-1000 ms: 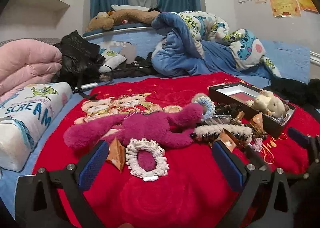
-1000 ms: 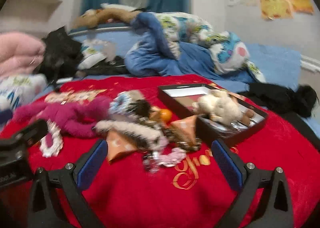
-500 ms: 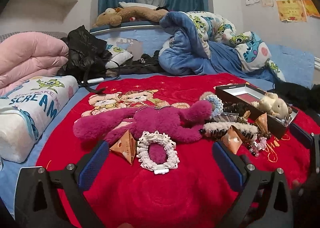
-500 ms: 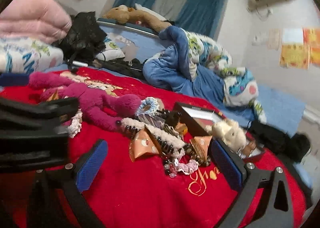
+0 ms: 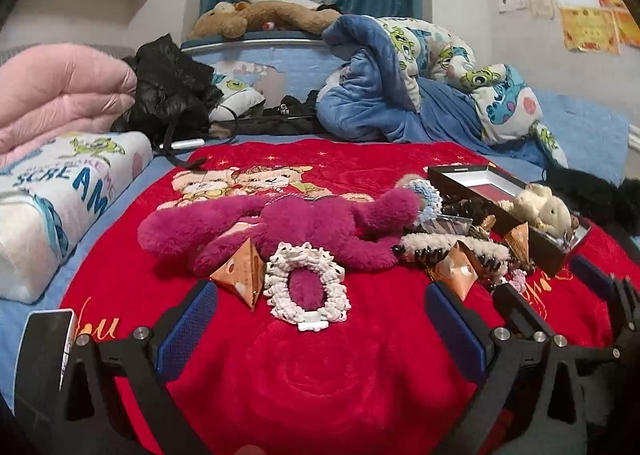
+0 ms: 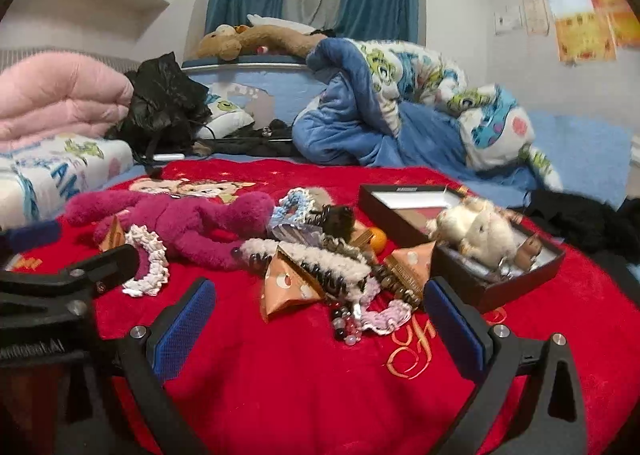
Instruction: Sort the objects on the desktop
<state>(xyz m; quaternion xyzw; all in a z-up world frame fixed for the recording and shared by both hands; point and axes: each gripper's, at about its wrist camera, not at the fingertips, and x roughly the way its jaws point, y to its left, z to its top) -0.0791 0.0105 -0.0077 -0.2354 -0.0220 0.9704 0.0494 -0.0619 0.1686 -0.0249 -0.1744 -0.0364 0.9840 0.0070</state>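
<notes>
My left gripper and right gripper hover side by side over the red blanket, jaws spread and empty. A white crochet scrunchie lies just ahead of the left, against the magenta plush. The black box sits right.

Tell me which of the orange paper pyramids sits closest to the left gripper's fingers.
The orange pyramid beside the white crochet scrunchie, leaning against the magenta plush. The other pyramids lie farther right, by the black box.

magenta plush toy sprawled flat, white crochet scrunchie on its leg, fuzzy claw clip beside orange pyramid packet, cream plush in black box
</notes>
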